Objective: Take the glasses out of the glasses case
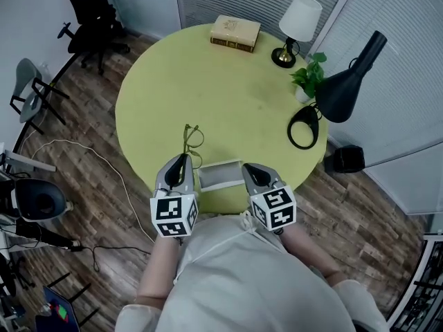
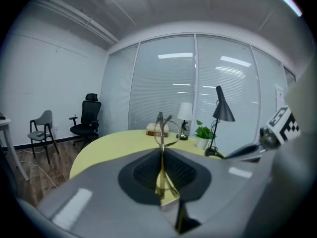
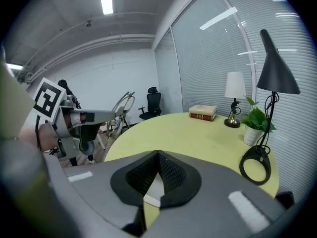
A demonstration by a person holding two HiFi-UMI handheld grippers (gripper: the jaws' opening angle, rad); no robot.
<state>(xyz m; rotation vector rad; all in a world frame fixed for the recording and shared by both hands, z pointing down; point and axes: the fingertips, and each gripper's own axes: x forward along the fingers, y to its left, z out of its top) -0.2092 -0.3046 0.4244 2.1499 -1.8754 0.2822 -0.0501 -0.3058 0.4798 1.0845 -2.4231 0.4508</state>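
Observation:
My left gripper (image 1: pixel 185 159) (image 2: pixel 161 151) is shut on a temple of the thin gold-rimmed glasses (image 1: pixel 192 138) (image 2: pixel 165 127). They stick up past its tips, above the round yellow-green table (image 1: pixel 228 88). The open white glasses case (image 1: pixel 220 174) lies near the table's front edge between the two grippers. My right gripper (image 1: pixel 246 169) (image 3: pixel 158 155) has its tip at the case's right end. Its jaws are nearly together, and a white part of the case (image 3: pixel 154 188) shows between the pads. The right gripper view also shows the left gripper (image 3: pixel 81 120) holding the glasses (image 3: pixel 124 103).
At the table's far side lie a book (image 1: pixel 235 32), a small white-shaded lamp (image 1: pixel 297 26), a potted plant (image 1: pixel 309 75) and a black desk lamp (image 1: pixel 346 81) with a ring base (image 1: pixel 303 126). Chairs (image 1: pixel 90 19) and a cable (image 1: pixel 83 151) are on the wood floor at left.

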